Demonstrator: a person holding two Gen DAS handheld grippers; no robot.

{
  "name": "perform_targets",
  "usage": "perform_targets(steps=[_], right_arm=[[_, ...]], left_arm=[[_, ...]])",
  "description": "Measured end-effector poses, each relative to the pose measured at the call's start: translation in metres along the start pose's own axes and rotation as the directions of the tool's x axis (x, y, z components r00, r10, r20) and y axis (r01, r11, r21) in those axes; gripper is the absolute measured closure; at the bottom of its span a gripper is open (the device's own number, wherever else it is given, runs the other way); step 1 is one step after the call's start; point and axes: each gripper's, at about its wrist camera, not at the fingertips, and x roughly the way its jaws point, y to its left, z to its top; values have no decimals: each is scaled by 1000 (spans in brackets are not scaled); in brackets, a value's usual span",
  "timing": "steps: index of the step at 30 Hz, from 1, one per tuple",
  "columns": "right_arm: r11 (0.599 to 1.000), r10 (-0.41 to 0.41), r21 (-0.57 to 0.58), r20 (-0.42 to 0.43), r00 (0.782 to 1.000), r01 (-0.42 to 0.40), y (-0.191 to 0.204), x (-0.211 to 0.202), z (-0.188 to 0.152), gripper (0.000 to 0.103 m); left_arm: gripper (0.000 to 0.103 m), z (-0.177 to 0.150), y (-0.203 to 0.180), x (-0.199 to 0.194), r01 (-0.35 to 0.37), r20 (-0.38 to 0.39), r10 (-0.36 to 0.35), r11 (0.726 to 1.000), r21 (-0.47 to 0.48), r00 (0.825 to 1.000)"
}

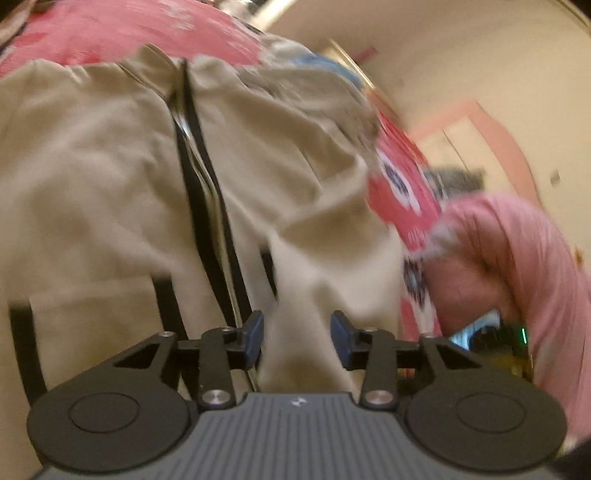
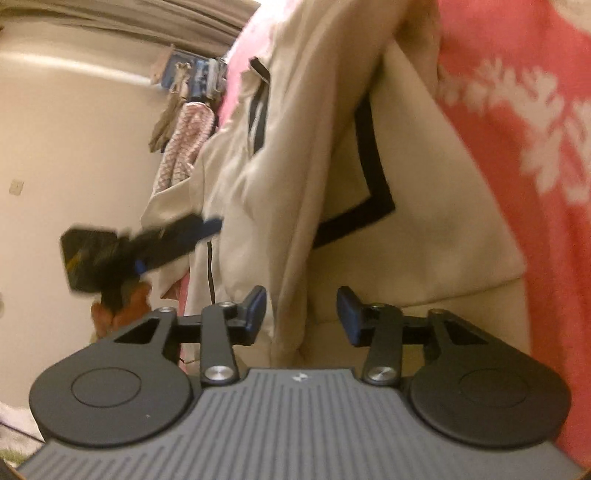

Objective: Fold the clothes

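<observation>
A cream garment [image 1: 110, 192] with black trim lies rumpled on a red-pink patterned bedspread [image 1: 122, 33]. My left gripper [image 1: 298, 338] is open right over it, and a fold of the cream cloth shows between its blue fingertips. In the right wrist view the same garment [image 2: 424, 240] fills the middle, with a black-edged corner facing me. My right gripper [image 2: 301, 315] is open, and a vertical fold of the cloth runs down between its fingers. The left gripper [image 2: 208, 227] appears blurred at the garment's left edge.
A hand in a pink sleeve [image 1: 517, 258] is at the right of the left wrist view. The pink bedspread with white flowers [image 2: 535, 129] lies right of the garment. Hanging clothes [image 2: 184, 140] and cream walls [image 2: 74, 147] are behind.
</observation>
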Motion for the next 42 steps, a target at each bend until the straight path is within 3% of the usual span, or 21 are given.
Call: perform_targets(steps=[5, 6, 7, 9, 12, 15, 19, 22, 23, 24, 25, 27, 28, 30, 32, 37, 42], right_arm=[[999, 50, 18, -6, 999, -50, 3, 26, -6, 57], [999, 53, 12, -6, 999, -52, 6, 30, -7, 70], [998, 57, 7, -1, 998, -57, 8, 31, -6, 91], [996, 80, 29, 33, 996, -81, 10, 30, -3, 95], [988, 106, 103, 89, 990, -115, 0, 21, 1, 96], [989, 100, 106, 58, 993, -106, -4, 24, -2, 90], [994, 103, 22, 9, 995, -103, 8, 33, -12, 58], [996, 73, -57, -20, 997, -74, 22, 46, -16, 59], [995, 71, -67, -22, 997, -72, 26, 50, -14, 64], [994, 69, -78, -23, 997, -70, 30, 54, -12, 80], [994, 74, -79, -22, 997, -76, 32, 56, -10, 86], [987, 157, 15, 16, 987, -158, 22, 47, -7, 89], [969, 226, 90, 52, 973, -230, 15, 41, -4, 90], [906, 350, 200, 142, 926, -373, 3, 30, 2, 90], [856, 418, 244, 193, 887, -457, -3, 24, 6, 90], [804, 481, 281, 212, 850, -525, -6, 27, 6, 90], [747, 539, 297, 253, 804, -594, -7, 29, 1, 90]], left_arm=[[57, -31, -12, 8, -20, -52, 23, 997, 71, 998], [56, -33, -12, 9, -21, -53, 25, 997, 68, 998], [56, -34, -11, 10, -23, -49, 26, 998, 59, 998], [56, -32, -8, 9, -23, -41, 25, 999, 49, 999], [55, -31, -7, 9, -30, -38, 32, 998, 52, 999], [54, -32, -9, 11, -47, -47, 50, 997, 63, 998], [54, -34, -4, 11, -40, -46, 42, 998, 42, 998], [53, -35, 6, 10, -18, -44, 17, 1000, -16, 999], [53, -34, 10, 9, -4, -42, 3, 999, -45, 999], [53, -34, 15, 9, 9, -40, -12, 997, -74, 999], [53, -34, 21, 8, 39, -31, -43, 992, -123, 999], [50, -33, 34, 6, 115, -3, -119, 965, -235, 993], [49, -32, 40, 5, 157, 20, -158, 943, -293, 987], [43, -32, 49, 5, 228, 66, -220, 896, -380, 973], [41, -32, 54, 7, 282, 107, -262, 857, -432, 959], [36, -31, 63, 14, 404, 205, -350, 745, -531, 914], [36, -30, 52, 33, 434, 188, -400, 717, -545, 897]])
